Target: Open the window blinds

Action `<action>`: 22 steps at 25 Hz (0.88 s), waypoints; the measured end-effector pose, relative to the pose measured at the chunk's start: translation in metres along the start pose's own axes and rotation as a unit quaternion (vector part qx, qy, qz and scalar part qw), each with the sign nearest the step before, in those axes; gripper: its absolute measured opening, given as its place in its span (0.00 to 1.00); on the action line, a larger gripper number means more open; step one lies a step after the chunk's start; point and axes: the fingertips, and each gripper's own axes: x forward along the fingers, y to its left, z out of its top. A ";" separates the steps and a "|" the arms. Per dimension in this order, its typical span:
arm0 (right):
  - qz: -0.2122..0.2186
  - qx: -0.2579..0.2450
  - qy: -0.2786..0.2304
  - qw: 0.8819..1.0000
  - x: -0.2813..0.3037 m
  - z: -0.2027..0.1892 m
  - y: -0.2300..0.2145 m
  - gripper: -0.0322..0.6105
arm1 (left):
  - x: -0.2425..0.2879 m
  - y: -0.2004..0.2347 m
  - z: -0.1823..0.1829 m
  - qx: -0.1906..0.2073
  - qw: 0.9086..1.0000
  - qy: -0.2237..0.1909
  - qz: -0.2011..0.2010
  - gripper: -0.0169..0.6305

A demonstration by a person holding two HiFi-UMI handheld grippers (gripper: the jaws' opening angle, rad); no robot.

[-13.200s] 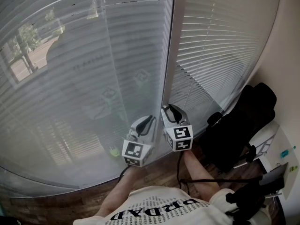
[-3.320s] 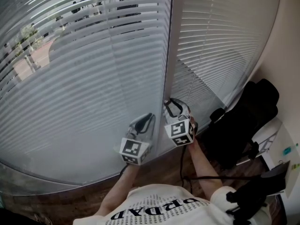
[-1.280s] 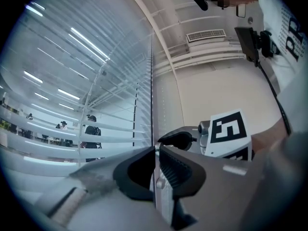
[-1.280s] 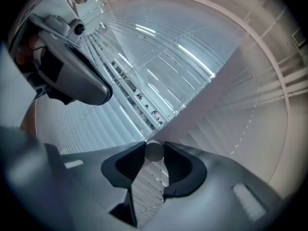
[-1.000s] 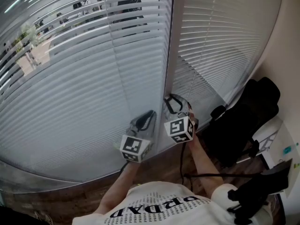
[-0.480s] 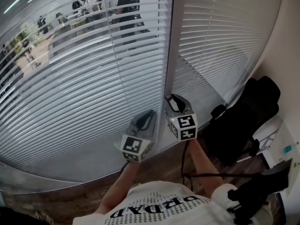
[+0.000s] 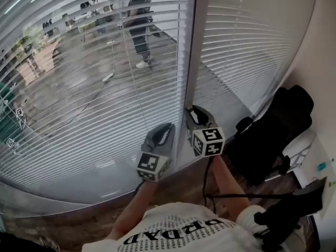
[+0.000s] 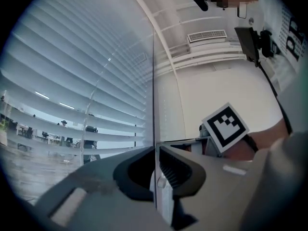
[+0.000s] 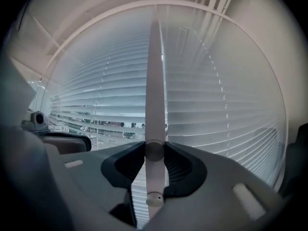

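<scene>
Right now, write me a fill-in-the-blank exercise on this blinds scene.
1. The right gripper clamps its jaws on a round tilt wand coloured ____.
2. The left gripper pinches a thin dark cord in its jaws; in the head view it shows ____ than the right gripper.
3. The padded office chair by the wall is ____.
Missing words: white; lower; black.

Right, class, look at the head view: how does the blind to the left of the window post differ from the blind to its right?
The left blind has its slats tilted open, so people and a floor beyond show through. The right blind has its slats shut, and nothing shows behind it. The left blind also spans a wider stretch of window than the right blind. Both have white horizontal slats.
</scene>
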 end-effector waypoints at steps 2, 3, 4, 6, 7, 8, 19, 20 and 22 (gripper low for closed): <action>0.002 0.011 0.000 1.000 0.000 0.000 0.001 0.26 | -0.002 0.000 0.000 -0.002 1.000 -0.001 0.001 0.05; 0.002 0.013 0.001 1.000 0.000 -0.001 0.002 0.26 | -0.003 0.000 0.000 -0.004 1.000 -0.002 0.002 0.05; 0.003 0.015 0.001 1.000 -0.001 -0.002 0.003 0.26 | -0.004 0.001 -0.001 -0.005 1.000 -0.004 0.003 0.05; 0.002 0.019 0.000 1.000 0.000 0.000 0.004 0.26 | -0.006 0.001 0.000 -0.008 1.000 -0.002 0.003 0.05; 0.003 0.021 -0.001 1.000 0.000 0.001 0.005 0.26 | -0.006 0.001 0.001 -0.010 1.000 -0.001 0.003 0.05; 0.003 0.023 0.000 1.000 0.001 0.003 0.005 0.26 | -0.006 0.002 0.002 -0.010 1.000 -0.001 0.003 0.05; -0.003 0.029 0.010 1.000 0.002 0.002 0.002 0.26 | -0.003 0.001 0.006 -0.025 1.000 0.000 -0.002 0.05; -0.004 0.028 0.009 1.000 0.002 0.002 0.002 0.26 | -0.003 0.000 0.006 -0.025 1.000 0.000 -0.002 0.05; -0.007 0.029 0.004 1.000 0.002 0.001 0.002 0.26 | -0.003 0.001 0.005 -0.025 1.000 0.001 -0.003 0.05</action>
